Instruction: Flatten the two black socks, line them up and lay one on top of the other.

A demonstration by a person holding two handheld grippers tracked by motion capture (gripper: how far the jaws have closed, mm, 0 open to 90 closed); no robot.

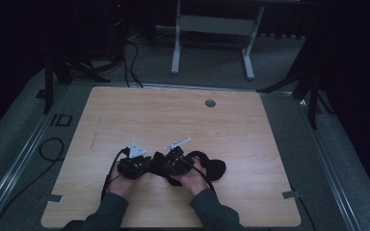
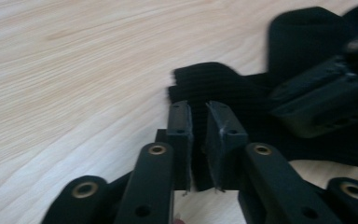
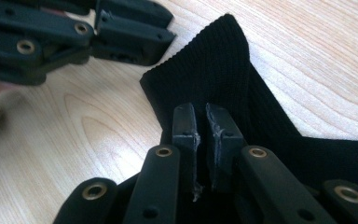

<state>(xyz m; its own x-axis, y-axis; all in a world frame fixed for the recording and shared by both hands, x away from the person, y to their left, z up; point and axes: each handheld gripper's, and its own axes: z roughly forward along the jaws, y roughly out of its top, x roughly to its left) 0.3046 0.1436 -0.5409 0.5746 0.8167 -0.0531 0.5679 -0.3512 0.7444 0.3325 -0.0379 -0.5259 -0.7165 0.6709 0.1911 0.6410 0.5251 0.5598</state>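
A person sits at a light wooden tabletop (image 1: pixel 183 120) holding a two-jaw gripper in each hand, both working on a black knitted sock (image 1: pixel 211 166) that lies near the front edge, a little right of centre. The sock is limp, ribbed fabric, bunched and partly folded rather than laid flat. The left gripper (image 1: pixel 136 163) sits at the sock's left end; in its own view its jaws stand narrow, almost together, with dark knit (image 2: pixel 228 93) between and beyond them, so it appears to be pinching the edge, though the exact contact is hard to make out. The right gripper (image 1: pixel 176 161) rests over the middle of the sock; its own view shows its jaws drawn nearly shut on a fold of the ribbed cloth (image 3: pixel 219 70), with the cuff end rising ahead of them and the other gripper close at upper left. Judging by its look, the sock is very light, soft and stretchy, not fragile, and will sag and drape when lifted. It should grip well, since knit is not slippery. The best hold is likely the cuff edge or a single layer near an end.
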